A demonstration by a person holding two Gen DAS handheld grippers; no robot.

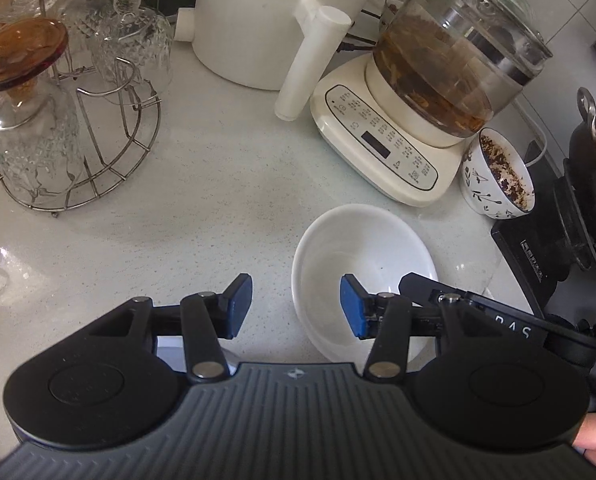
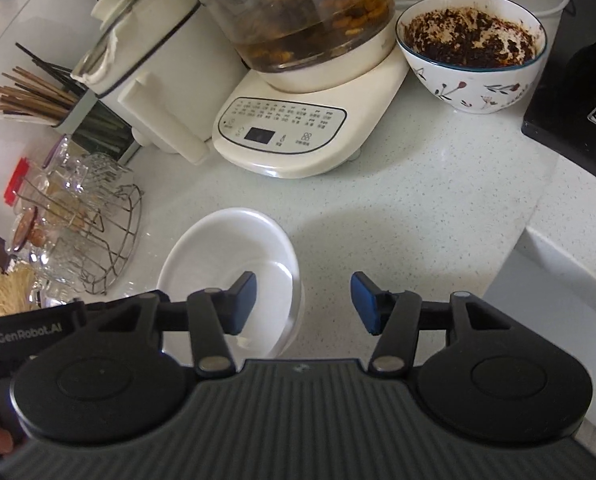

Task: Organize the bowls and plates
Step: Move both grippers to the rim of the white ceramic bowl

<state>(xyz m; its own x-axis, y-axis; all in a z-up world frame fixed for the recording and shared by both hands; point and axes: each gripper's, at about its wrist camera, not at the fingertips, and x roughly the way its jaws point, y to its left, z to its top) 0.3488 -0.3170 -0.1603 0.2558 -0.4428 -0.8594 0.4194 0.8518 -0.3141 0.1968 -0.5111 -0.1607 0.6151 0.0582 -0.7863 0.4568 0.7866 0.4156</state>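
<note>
Pale speckled stone makes up the desk, crowded along its far side and bare in the middle. Nearest, the white bowl sits upright on that bare patch, and both tools straddle its rim from opposite sides. The left gripper has one blue pad inside the bowl and one outside, at its 9 o'clock edge; the right gripper mirrors this at the 3 o'clock edge. Both sets of jaws stand apart, with no pad seen pressing the rim, so nothing is gripped yet. A two-sided hold would probably keep a smooth, shallow bowl level when lifted.

Open room lies toward 10 o'clock, up to the wire glass rack. At 1 o'clock the kettle base stands close, and past it the patterned bowl full of dark residue. The black stove closes the 2 o'clock side, and the desk edge drops away at 3 o'clock.
</note>
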